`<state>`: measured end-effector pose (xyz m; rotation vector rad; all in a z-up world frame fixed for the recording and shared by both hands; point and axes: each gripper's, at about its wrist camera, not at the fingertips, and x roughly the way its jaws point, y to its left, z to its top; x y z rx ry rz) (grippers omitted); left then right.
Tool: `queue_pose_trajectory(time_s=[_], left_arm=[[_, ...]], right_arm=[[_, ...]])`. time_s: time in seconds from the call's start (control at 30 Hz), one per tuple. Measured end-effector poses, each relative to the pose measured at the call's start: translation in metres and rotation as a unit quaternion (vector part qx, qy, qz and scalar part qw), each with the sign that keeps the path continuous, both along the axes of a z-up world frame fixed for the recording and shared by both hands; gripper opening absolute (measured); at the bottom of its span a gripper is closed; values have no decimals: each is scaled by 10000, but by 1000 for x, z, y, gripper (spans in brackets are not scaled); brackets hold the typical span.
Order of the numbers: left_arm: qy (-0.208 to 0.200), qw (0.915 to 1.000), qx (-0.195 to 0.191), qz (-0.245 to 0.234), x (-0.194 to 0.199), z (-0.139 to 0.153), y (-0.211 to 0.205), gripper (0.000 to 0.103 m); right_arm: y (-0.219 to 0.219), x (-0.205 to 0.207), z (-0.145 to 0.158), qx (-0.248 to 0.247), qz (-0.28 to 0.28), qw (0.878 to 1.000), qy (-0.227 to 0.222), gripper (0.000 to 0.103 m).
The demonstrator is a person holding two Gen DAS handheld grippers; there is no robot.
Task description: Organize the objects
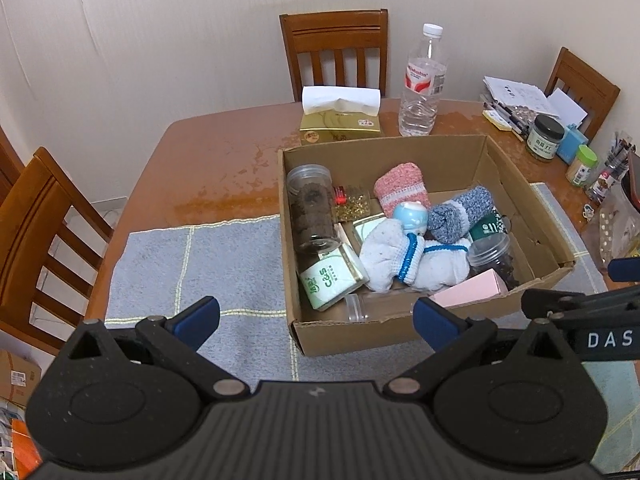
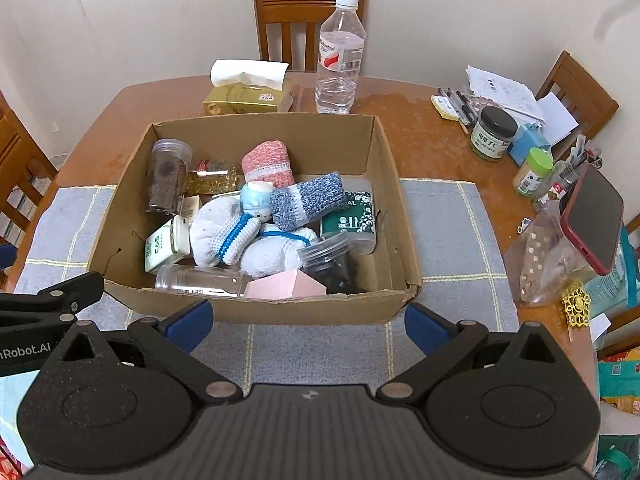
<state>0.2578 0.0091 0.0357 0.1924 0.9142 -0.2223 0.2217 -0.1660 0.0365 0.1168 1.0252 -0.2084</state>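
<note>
Mid-frame, a cardboard box point(image 2: 256, 308) holds rolled socks point(image 2: 308, 200), jars point(image 2: 166, 174) and a tissue pack point(image 2: 166, 246); left gripper point(image 1: 316, 320) and right gripper point(image 2: 308, 324) gape empty below.

Take the cardboard box point(image 2: 256, 308) as your marker: its top is open, so you can come down from above, but socks, jars and packets crowd its floor. Left of the box, the grey mat point(image 1: 192, 264) lies bare. Behind it, a tissue box point(image 2: 248, 98) and water bottle point(image 2: 340, 60) stand close. Right of it, jars, pens and a phone point(image 2: 592, 220) clutter the table point(image 2: 432, 140) edge.
</note>
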Motion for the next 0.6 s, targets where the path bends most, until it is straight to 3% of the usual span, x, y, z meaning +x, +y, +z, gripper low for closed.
queue_pose_trajectory(time_s=[0.6], left_arm=[[64, 10000, 27, 18, -3, -1, 2, 102]], right_arm=[[0, -2, 1, 17, -18, 10000, -4, 103]])
